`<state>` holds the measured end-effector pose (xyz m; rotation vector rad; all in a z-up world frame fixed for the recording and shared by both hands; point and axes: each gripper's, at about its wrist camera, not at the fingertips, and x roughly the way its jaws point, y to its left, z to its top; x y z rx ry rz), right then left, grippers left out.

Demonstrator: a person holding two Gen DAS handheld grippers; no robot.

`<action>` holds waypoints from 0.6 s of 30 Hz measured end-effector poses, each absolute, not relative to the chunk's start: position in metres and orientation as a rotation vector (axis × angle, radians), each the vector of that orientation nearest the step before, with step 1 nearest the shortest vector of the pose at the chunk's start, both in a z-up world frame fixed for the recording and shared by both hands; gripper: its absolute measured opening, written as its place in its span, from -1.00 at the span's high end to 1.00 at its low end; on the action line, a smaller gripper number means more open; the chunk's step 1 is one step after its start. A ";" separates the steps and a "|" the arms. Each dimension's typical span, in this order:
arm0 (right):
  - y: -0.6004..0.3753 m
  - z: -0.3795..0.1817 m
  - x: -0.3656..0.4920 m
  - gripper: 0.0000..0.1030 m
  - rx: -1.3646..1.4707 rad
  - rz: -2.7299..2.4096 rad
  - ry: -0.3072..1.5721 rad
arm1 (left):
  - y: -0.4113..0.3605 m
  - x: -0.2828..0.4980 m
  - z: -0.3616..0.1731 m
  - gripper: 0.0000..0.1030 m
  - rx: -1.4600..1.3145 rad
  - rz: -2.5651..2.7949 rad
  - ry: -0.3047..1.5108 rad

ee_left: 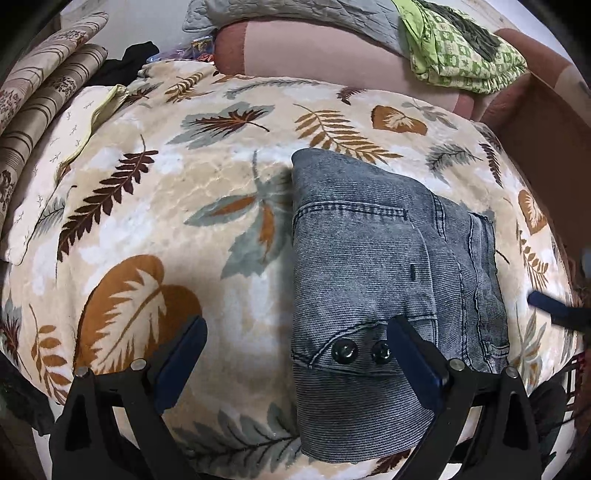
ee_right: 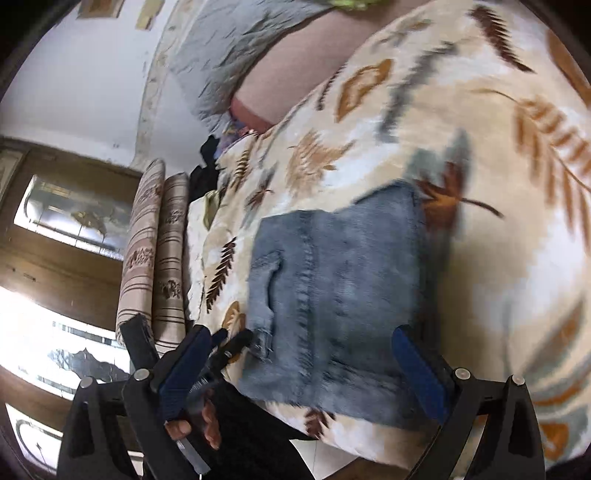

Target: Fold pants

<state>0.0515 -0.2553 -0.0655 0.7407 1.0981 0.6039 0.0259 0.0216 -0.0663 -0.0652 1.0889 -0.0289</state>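
Note:
The blue-grey denim pants [ee_left: 384, 280] lie folded into a compact block on the leaf-print blanket [ee_left: 192, 192], with two dark snap buttons near the front edge. My left gripper [ee_left: 295, 332] is open and empty just above the near left part of the pants. My right gripper [ee_right: 303, 343] is open and empty, hovering over the same folded pants [ee_right: 340, 295]; its view is blurred. The right gripper's finger [ee_left: 550, 306] shows at the right edge of the left wrist view. The left gripper [ee_right: 229, 343] and the hand holding it show at lower left in the right wrist view.
Striped cushions [ee_left: 48, 96] stand at the left edge of the bed. A pink bolster [ee_left: 332, 51], a grey quilt [ee_left: 295, 14] and a green patterned cloth [ee_left: 458, 51] lie at the back. A wooden window frame [ee_right: 55, 240] is beyond the bed.

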 end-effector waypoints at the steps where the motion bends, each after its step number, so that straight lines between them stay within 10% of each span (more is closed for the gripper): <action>1: -0.247 -0.061 0.059 -0.93 0.719 0.607 1.088 | 0.022 0.026 -0.066 -0.91 -0.063 -0.025 1.088; 18: -0.233 -0.099 0.116 -0.97 0.686 0.502 1.172 | 0.029 0.022 -0.063 -0.91 -0.051 -0.006 1.078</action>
